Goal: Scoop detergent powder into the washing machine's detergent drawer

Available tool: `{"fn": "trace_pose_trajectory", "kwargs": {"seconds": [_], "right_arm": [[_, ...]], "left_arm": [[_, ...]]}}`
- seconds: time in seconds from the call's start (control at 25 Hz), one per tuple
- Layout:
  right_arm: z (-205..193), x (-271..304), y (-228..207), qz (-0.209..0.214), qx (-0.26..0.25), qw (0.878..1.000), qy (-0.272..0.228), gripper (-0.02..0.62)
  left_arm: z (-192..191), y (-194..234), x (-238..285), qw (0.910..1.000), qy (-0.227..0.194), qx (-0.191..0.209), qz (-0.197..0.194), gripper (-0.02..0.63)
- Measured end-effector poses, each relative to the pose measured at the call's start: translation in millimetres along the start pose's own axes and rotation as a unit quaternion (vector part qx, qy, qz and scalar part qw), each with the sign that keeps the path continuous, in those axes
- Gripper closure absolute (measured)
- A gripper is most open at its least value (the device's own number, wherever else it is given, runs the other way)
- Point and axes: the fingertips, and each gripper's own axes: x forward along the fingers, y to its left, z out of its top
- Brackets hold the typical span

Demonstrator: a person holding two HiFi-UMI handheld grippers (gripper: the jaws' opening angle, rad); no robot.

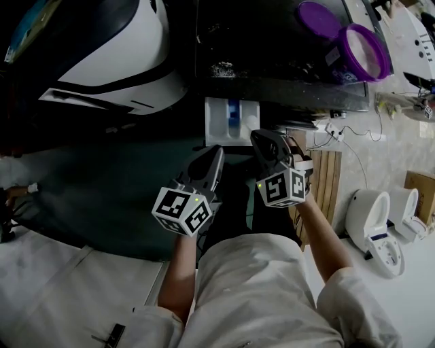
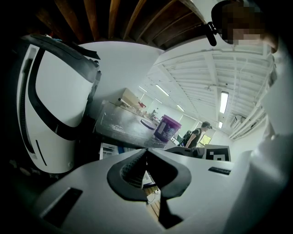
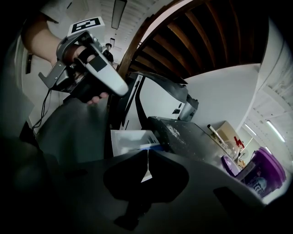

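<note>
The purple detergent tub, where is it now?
Head view, upper right: the purple tub stands open on the washer's dark top, beside a purple lid, right of the drawer.

Detergent tub (image 1: 346,47) purple; drawer (image 1: 217,124) white, insert (image 1: 234,112) blue; marker cubes (image 1: 182,211) black-white squares.

Left gripper (image 1: 215,158): grey tapered shell, ribbed dark pads (image 2: 132,168) fitted inside. Right gripper (image 1: 264,141): same shape, darker grey. Left marker cube (image 1: 182,211) and right marker cube (image 1: 282,187): white, printed with black squares, a small green light (image 1: 196,199) seen on each. A white short-sleeved top (image 1: 272,292) is worn.
</note>
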Motion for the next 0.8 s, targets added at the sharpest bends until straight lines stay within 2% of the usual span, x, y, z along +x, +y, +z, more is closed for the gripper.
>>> {"fn": "trace_pose_trajectory", "kwargs": {"seconds": [0.8], "right_arm": [[5.9, -3.3, 0.8, -0.029, -0.053, 0.998, 0.008, 0.583]], "left_arm": [[-0.3, 0.9, -7.0, 1.0000, -0.003, -0.002, -0.001, 0.586]]}}
